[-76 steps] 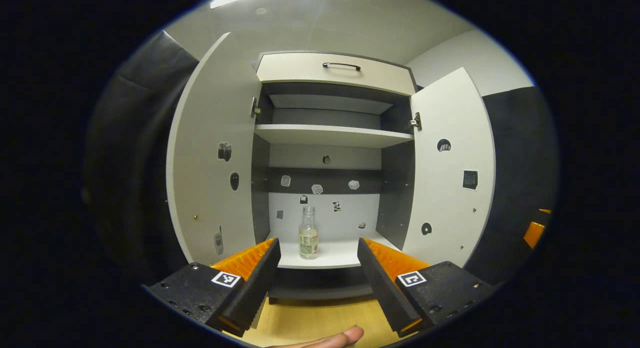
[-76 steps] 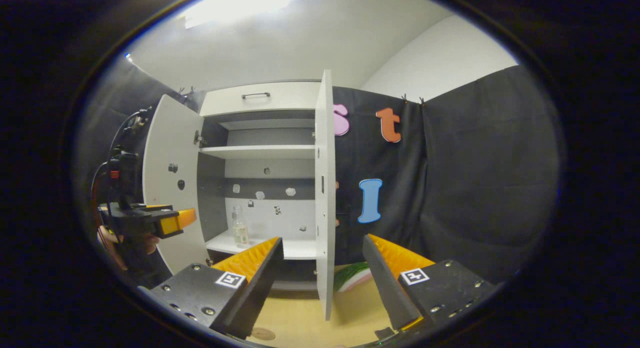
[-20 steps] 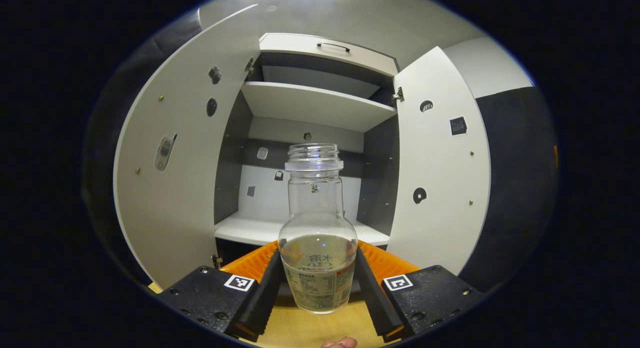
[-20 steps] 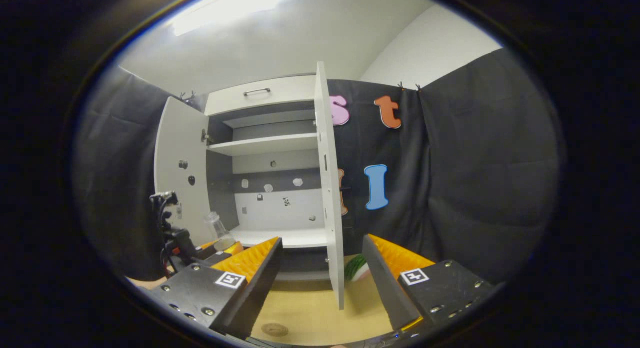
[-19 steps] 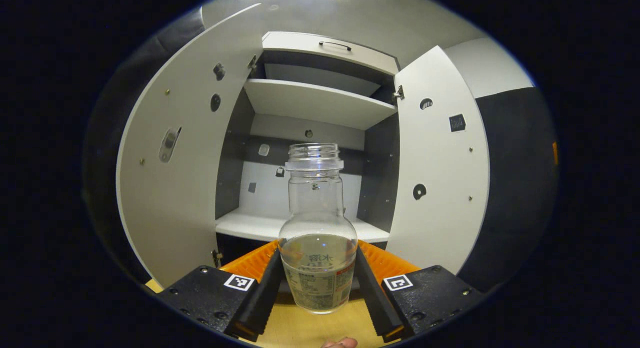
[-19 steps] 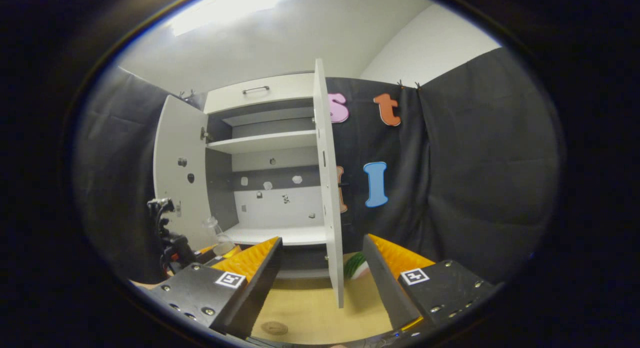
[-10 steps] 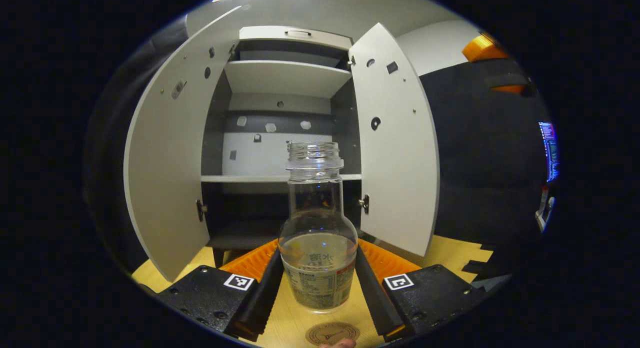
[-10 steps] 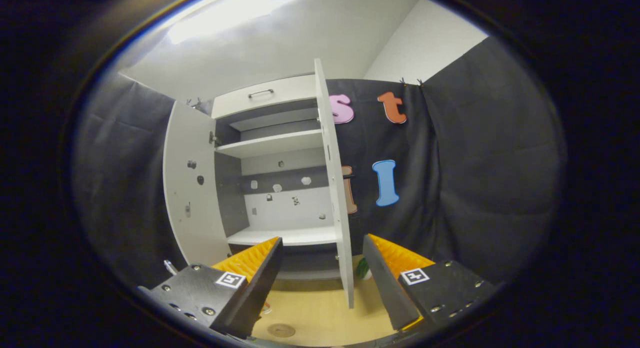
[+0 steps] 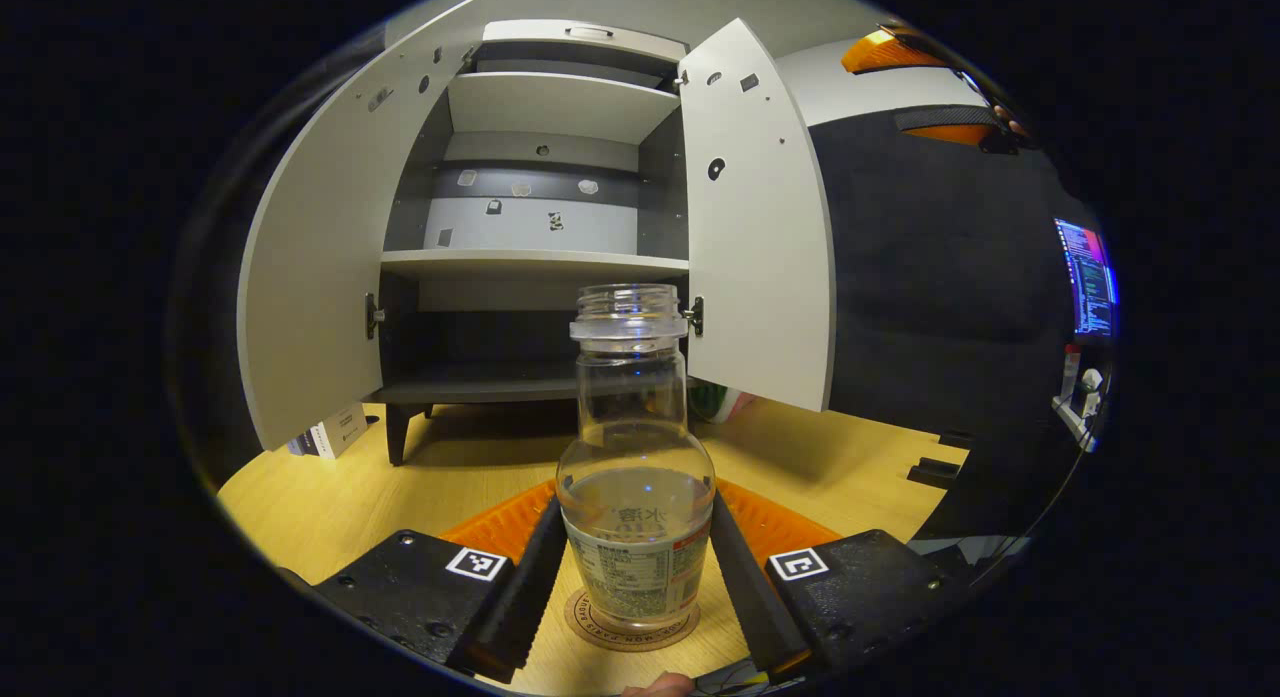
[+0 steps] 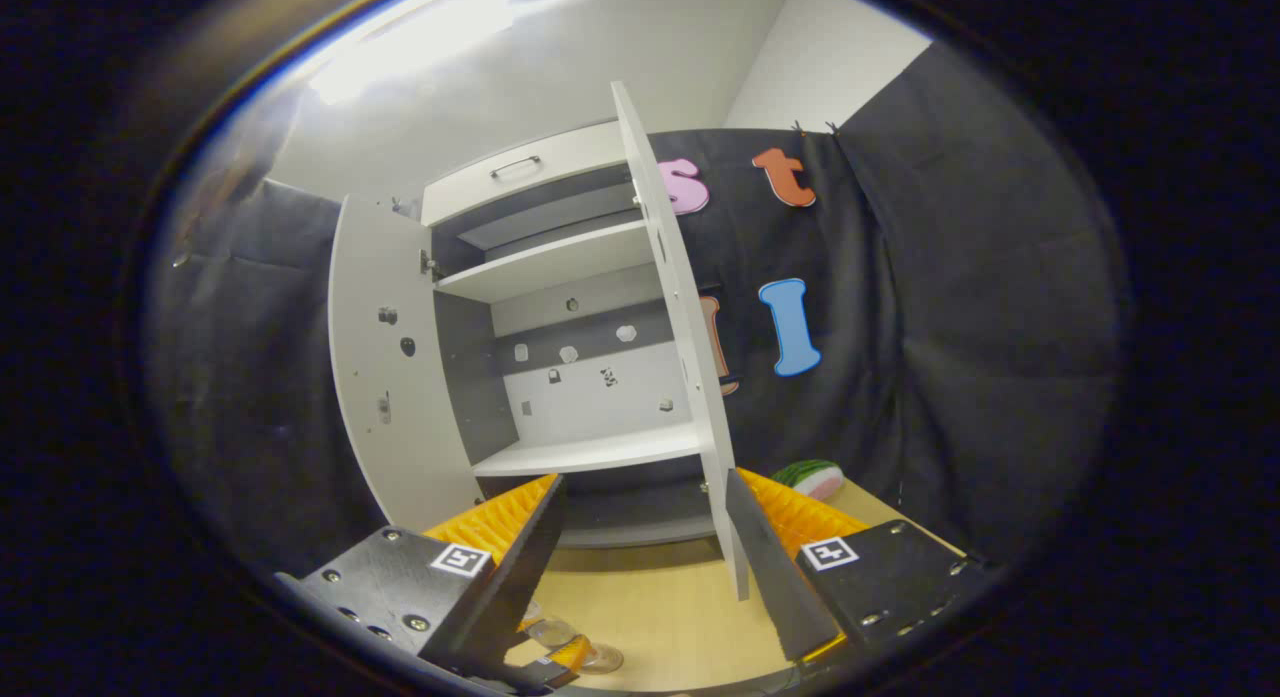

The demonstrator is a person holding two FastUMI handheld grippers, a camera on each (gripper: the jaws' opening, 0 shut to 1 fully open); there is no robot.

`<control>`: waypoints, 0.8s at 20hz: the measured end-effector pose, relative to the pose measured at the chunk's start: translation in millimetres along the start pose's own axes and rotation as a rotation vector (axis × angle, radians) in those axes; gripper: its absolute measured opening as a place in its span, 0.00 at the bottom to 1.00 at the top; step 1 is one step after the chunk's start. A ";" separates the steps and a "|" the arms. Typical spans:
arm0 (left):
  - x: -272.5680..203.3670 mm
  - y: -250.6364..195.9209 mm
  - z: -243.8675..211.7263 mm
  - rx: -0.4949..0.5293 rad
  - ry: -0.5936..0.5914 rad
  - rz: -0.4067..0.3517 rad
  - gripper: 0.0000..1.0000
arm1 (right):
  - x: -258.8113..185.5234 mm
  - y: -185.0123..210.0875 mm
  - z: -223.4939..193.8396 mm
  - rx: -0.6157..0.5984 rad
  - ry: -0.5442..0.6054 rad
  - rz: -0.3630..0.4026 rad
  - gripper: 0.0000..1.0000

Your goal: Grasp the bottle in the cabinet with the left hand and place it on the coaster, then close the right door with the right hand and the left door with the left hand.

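the bottle is clamped between both fingers of the left gripper, low on its labelled body, and is held upright right over the coaster, its base at or just above the disc; contact cannot be told for sure. the step in hand is judged to be the set-down. it is done well if the bottle is kept upright, since it is uncapped with liquid inside, is lowered until its base sits flat and centred on the coaster, and only then are the fingers parted, evenly, so it is not dragged off the disc.

the right gripper is held with its fingers wide apart and nothing between them, the edge of the right door just beyond them. both that door and the left door are open.

against half a second ago, the bottle is seen much lower over the coaster, which is now shown whole under its base instead of at the bottom edge. the cabinet is seen farther up and away.
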State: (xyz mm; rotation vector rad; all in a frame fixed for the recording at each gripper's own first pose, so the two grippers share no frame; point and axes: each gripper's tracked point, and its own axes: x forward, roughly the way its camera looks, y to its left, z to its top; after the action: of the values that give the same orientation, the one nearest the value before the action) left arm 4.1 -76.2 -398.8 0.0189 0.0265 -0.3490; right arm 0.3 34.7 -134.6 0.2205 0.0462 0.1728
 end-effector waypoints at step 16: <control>4.3 17.9 -20.6 -0.039 0.101 -0.019 0.85 | 23.2 -48.2 19.7 0.035 -0.017 -0.075 0.92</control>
State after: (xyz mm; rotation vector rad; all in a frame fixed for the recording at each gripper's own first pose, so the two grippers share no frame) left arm 13.8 -60.4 -419.3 -0.0027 0.1340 -0.3665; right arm 32.3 -11.7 -126.6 0.2545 0.0401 0.0959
